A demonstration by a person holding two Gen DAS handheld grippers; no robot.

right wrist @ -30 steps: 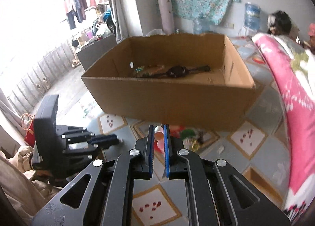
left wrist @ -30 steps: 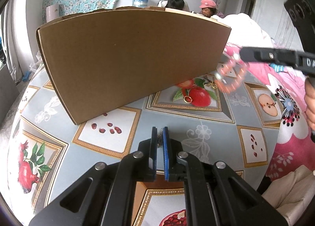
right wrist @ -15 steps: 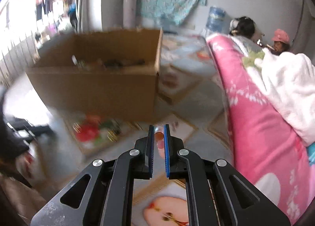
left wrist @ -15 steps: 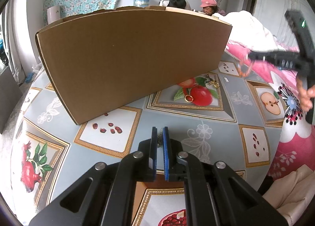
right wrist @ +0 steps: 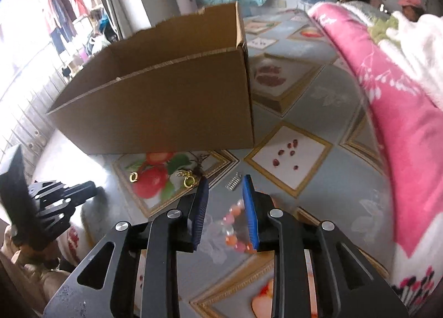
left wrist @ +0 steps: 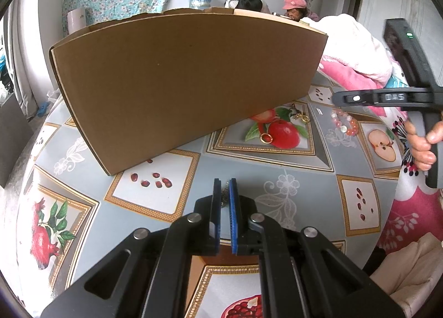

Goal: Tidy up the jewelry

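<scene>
The right gripper tilts down over the patterned tablecloth, its blue jaws opening, and a pink bead bracelet shows between them close against the right-hand pad; whether that pad touches it, I cannot tell. Just beyond the jaw tips lies a small silver spring, and to their left a gold clasp and a gold ring rest on the printed fruit. The cardboard box stands farther ahead. The left gripper has its jaws nearly together on a small metal piece I cannot make out.
</scene>
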